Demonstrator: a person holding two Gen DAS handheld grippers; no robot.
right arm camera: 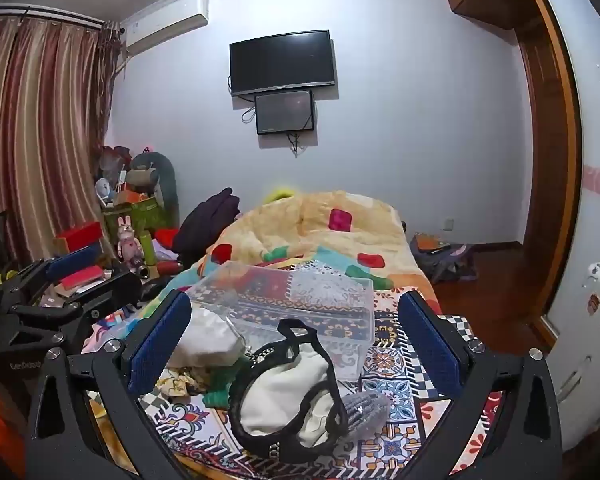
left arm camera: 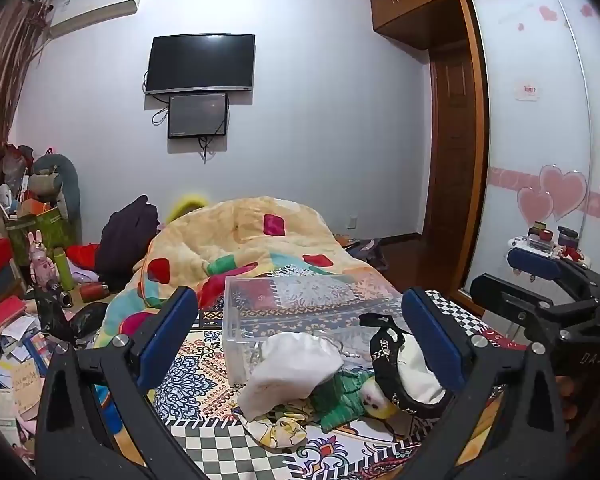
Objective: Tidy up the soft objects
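two hand-held grippers are seen, one per view. the left hand-held gripper (left arm camera: 300,336) is spread wide with nothing between its blue pads, held over the pile of soft things on the bed (left arm camera: 204,364); the right hand-held gripper (right arm camera: 296,340) is likewise spread and empty above the same pile.

nearest, in the right wrist view, one black-trimmed white pouch (right arm camera: 288,392) is laid on the patterned bedcover, its long axis running from near left to far right, its opening turned toward the far side. just beside it on the right one grey knitted piece (right arm camera: 364,408) is seen. to the left, one white cloth bag (right arm camera: 204,340) is heaped over one green knit item (right arm camera: 220,388) and one yellow-printed cloth (right arm camera: 176,384), all touching.

beyond the pile, one clear plastic box (left arm camera: 300,308) is set on the bed, open side up, its long axis lying across the view. farther on, one yellow quilt (left arm camera: 240,236) is bunched up. two dark screens (left arm camera: 200,64) are mounted on the far wall.
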